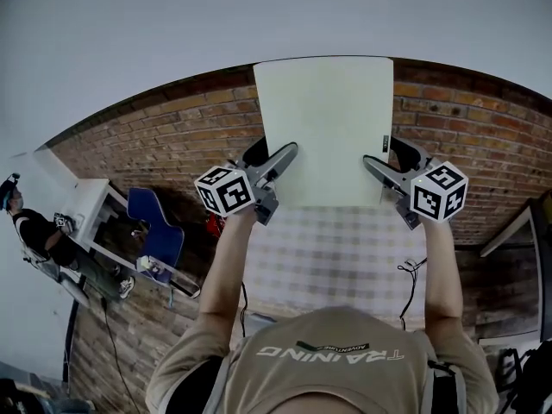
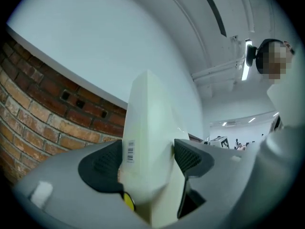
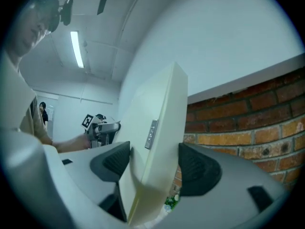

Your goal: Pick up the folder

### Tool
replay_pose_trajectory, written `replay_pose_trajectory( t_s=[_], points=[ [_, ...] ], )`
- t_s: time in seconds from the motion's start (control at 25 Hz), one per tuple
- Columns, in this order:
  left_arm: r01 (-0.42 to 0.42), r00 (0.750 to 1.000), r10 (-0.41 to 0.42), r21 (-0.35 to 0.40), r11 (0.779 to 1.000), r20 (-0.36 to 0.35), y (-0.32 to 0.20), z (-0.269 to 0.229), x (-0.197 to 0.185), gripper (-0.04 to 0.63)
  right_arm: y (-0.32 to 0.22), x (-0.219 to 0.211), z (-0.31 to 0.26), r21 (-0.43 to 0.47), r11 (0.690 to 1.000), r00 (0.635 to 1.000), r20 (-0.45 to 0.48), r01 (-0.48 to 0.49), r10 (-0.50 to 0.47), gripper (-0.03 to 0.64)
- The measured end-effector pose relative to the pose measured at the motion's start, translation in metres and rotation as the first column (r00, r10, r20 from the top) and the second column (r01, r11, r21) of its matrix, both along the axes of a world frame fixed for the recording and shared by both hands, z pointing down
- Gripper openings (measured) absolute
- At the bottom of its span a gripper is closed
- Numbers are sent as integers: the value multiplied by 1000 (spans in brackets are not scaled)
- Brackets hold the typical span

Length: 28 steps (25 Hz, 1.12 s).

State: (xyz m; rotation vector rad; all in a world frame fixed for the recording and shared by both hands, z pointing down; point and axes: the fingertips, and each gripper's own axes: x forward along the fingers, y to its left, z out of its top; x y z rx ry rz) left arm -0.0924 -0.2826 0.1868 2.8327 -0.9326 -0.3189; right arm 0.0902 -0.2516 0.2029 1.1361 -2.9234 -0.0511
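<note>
The left gripper (image 1: 287, 155) and right gripper (image 1: 373, 166) clamp the pale folder (image 1: 328, 119) by its sides. The lift looks done; next, keep it level.

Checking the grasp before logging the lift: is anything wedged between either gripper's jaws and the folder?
Nothing visible. The left gripper and right gripper each clamp the folder directly, pads against its faces, at its left and right edges.

I record a red brick wall (image 1: 155, 136) under a plain white upper wall (image 3: 238, 46). Brown plank floor (image 1: 95, 343). One table with a checked cloth (image 1: 336, 248), one blue chair (image 1: 164, 240) beside it. Ceiling strip light (image 3: 76, 49) lit
</note>
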Motion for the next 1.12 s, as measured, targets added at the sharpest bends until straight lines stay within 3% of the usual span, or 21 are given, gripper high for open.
replay_pose_trajectory(
  t_s=[0.36, 0.64, 1.12],
  points=[
    [-6, 999, 8, 62, 998, -43, -1, -36, -6, 324, 1, -6, -38, 64, 998, 1000, -21, -16, 17, 291],
    [-9, 998, 12, 59, 998, -55, -5, -32, -10, 324, -3, -10, -42, 94, 995, 997, -73, -31, 38, 291],
    [6, 999, -2, 76, 997, -51, -5, -35, -13, 324, -7, -12, -41, 105, 994, 999, -45, -14, 19, 291]
  ],
)
